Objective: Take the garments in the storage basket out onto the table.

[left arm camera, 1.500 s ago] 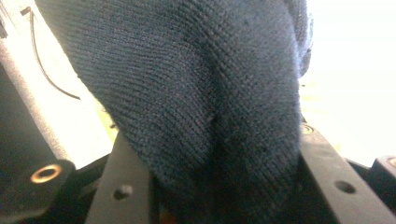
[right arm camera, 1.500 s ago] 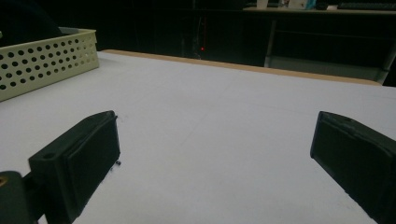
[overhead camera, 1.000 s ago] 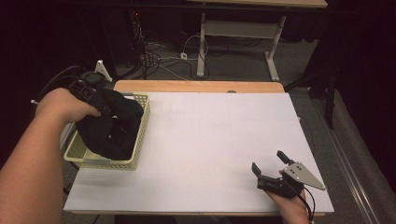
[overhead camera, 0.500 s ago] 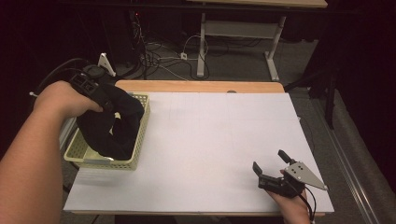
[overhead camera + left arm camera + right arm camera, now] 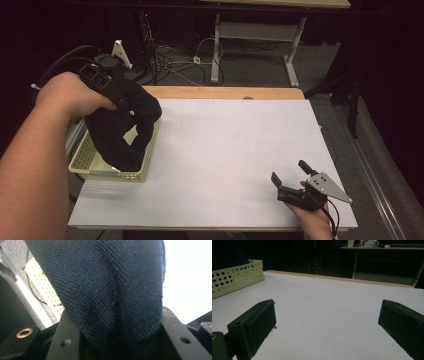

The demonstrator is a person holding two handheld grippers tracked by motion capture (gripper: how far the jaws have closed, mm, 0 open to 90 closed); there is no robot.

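High view, one dark garment (image 5: 122, 135), one basket (image 5: 87, 162)

overhead view; two low gripper-mounted close-ups

The left gripper (image 5: 131, 102) was raised over the table's left edge, the left forearm (image 5: 30, 165) reaching up along that side, its jaws clamped on dark knit cloth (image 5: 105, 290). The right gripper (image 5: 291, 175) rested low near the table's front right corner, jaws spread wide with nothing between them.
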